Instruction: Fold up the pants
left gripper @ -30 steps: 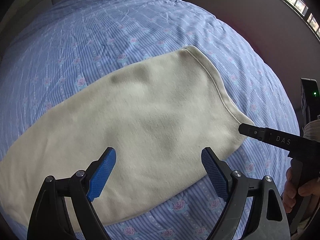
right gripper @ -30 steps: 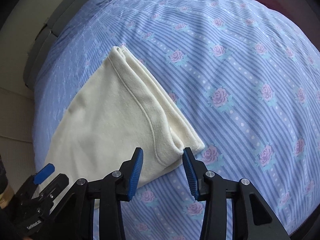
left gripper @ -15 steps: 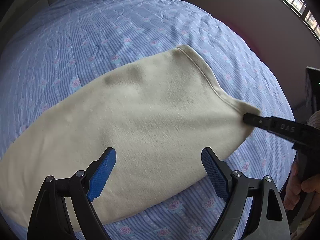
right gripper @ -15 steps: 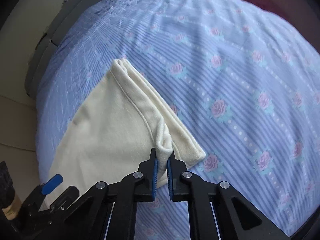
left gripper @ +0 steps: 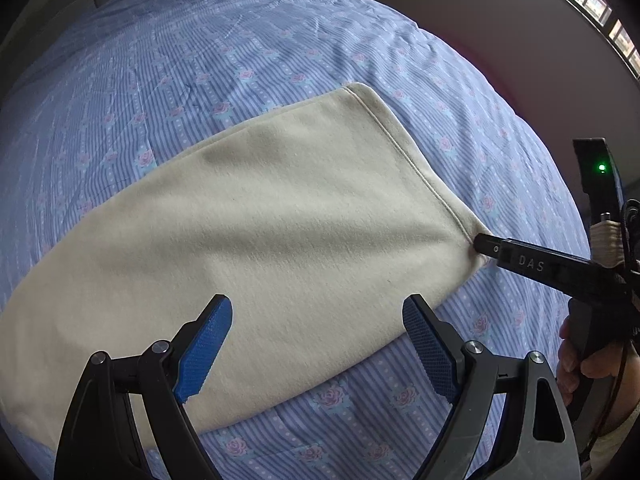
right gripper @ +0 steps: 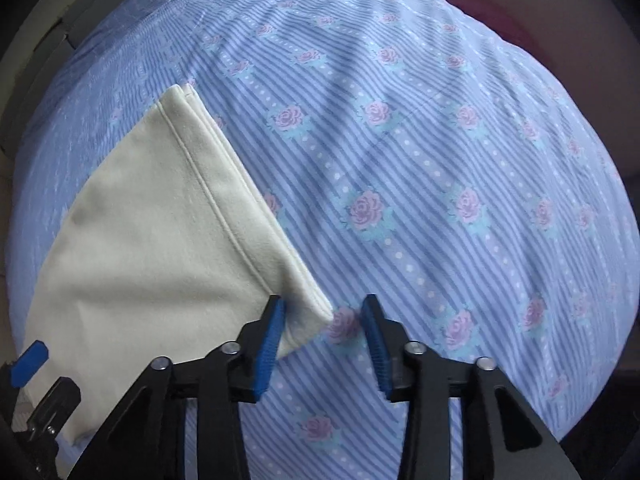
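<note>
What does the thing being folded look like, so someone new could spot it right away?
Start at the bed's blue striped sheet with pink roses. On it lie the cream fleece pants, folded flat, the only plain, unpatterned thing there.

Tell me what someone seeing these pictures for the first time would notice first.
A big cream pair of pants lies flat, folded, across a blue striped bedsheet with pink roses, filling the middle of the left wrist view. The right gripper hangs at its hem corner, jaws just opened, pads not pressing the cloth. The left gripper hovers wide open over the near edge.
</note>
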